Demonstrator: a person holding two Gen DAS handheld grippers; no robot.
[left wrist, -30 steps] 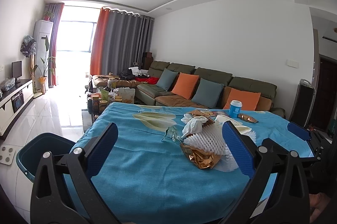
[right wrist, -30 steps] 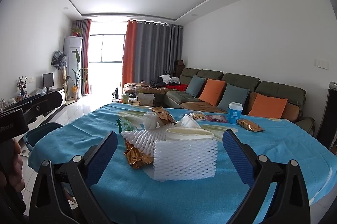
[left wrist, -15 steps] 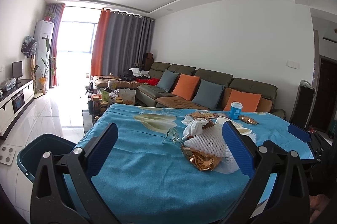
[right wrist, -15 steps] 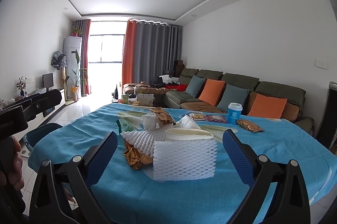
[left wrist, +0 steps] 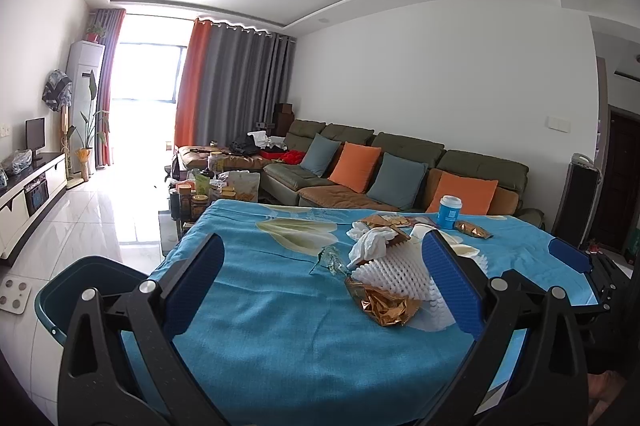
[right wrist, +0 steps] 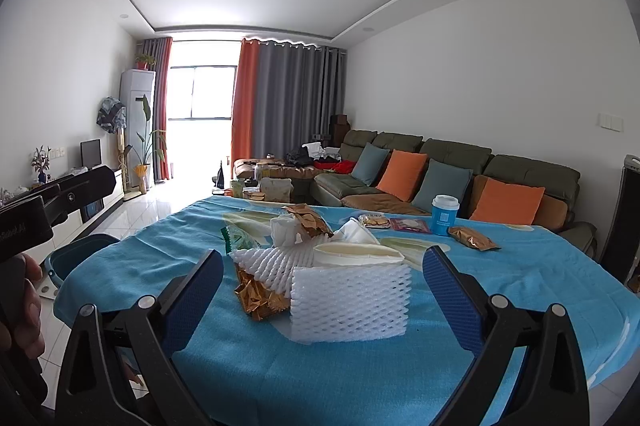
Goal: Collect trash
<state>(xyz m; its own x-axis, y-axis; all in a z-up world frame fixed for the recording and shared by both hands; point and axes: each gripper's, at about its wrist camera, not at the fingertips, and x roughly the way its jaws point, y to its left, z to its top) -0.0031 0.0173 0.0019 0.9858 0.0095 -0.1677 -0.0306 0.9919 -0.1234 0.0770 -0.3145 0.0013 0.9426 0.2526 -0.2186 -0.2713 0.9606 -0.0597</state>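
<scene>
A heap of trash lies on the blue tablecloth: white foam fruit nets, a crumpled gold foil wrapper, a white tissue, a green wrapper and brown packets. My right gripper is open, its blue pads flanking the nearest foam net from just in front. My left gripper is open over bare cloth, with the heap behind its right pad. A dark teal bin stands on the floor left of the table.
A blue paper cup and a gold snack packet sit at the table's far side. Behind it run a green sofa with orange cushions and a cluttered coffee table. A hand holds the left gripper's handle.
Both views have barely shifted; the left gripper has drifted slightly, so the trash heap sits a little nearer its right pad. Both grippers stay open.
</scene>
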